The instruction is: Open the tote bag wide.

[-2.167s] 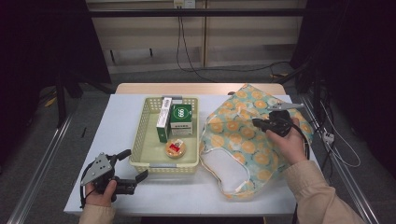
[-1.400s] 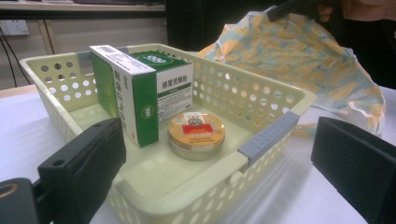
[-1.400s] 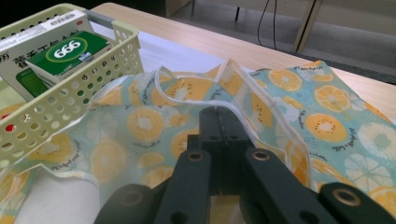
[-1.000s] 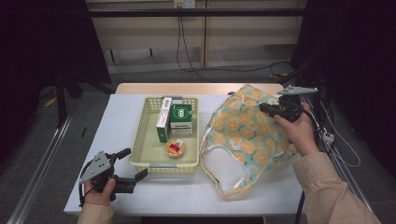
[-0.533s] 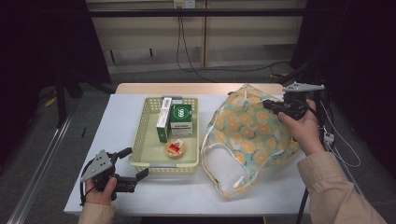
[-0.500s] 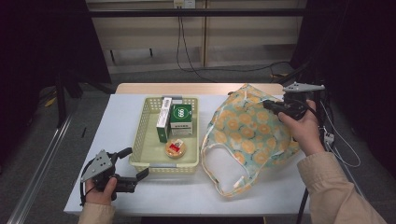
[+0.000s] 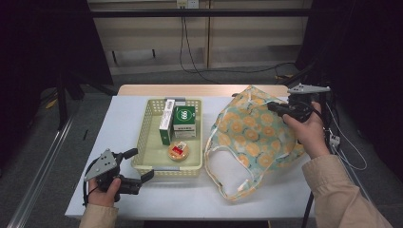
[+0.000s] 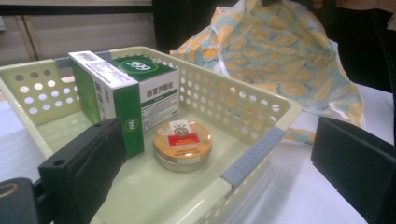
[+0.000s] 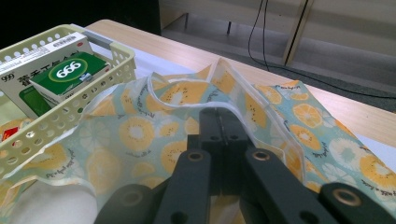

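A fabric bag (image 7: 252, 137) printed with orange slices lies on the right half of the white table (image 7: 119, 118). My right gripper (image 7: 275, 108) is shut on the bag's white-edged rim (image 9: 187, 100) and holds that edge up, its jaws closed together over the cloth (image 9: 224, 121). A pale green basket (image 7: 142, 137) holds two green-and-white boxes (image 7: 183, 121) and a round tin (image 7: 178, 150). My left gripper (image 7: 141, 164) rests open at the basket's front left corner. Its jaws (image 8: 219, 177) stand wide apart, with the tin (image 8: 183, 142) and boxes (image 8: 112, 93) beyond them.
The bag's handles (image 7: 228, 185) trail toward the table's front edge. Cables (image 7: 332, 137) hang off the right side. A wooden strip (image 7: 190, 90) runs along the table's far edge, with dark floor and a metal rail (image 7: 43, 175) at the left.
My right gripper has carried the bag's rim up and toward the far right, so the bag stands taller. In the last half second it holds still. My left gripper has barely moved.
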The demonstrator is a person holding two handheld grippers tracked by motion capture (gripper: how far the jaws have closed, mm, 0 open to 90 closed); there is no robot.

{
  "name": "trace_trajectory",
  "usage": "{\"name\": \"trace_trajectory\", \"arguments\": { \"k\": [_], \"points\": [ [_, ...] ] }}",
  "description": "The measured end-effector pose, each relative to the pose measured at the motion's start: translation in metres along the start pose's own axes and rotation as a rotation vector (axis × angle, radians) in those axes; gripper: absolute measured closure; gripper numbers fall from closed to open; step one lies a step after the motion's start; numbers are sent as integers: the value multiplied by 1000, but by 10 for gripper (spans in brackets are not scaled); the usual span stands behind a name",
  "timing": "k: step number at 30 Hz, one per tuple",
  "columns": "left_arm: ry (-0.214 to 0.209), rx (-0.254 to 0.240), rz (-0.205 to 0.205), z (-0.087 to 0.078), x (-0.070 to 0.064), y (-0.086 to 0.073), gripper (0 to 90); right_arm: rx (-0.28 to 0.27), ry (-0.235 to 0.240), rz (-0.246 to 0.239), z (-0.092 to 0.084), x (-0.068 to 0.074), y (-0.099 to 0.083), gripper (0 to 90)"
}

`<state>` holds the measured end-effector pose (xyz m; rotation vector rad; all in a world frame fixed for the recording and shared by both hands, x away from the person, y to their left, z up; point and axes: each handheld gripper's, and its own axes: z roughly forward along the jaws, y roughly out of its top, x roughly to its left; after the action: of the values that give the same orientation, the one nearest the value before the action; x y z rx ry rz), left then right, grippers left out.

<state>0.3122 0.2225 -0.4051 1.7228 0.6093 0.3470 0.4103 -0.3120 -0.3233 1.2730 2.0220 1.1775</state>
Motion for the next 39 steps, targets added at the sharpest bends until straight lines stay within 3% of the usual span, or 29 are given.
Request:
{"name": "trace_trajectory", "arguments": {
  "k": [11,23,30,39],
  "points": [
    [-23,5,1,2,1,14,29,-10,5,6,-3,0,-1,900],
    [-57,-17,26,17,5,53,29,-9,5,9,-4,0,0,900],
    [-84,1,5,32,8,56,28,-9,6,7,-4,0,1,900],
    [-88,6,-9,43,16,63,29,-21,7,5,-8,1,8,900]
  ]
}}
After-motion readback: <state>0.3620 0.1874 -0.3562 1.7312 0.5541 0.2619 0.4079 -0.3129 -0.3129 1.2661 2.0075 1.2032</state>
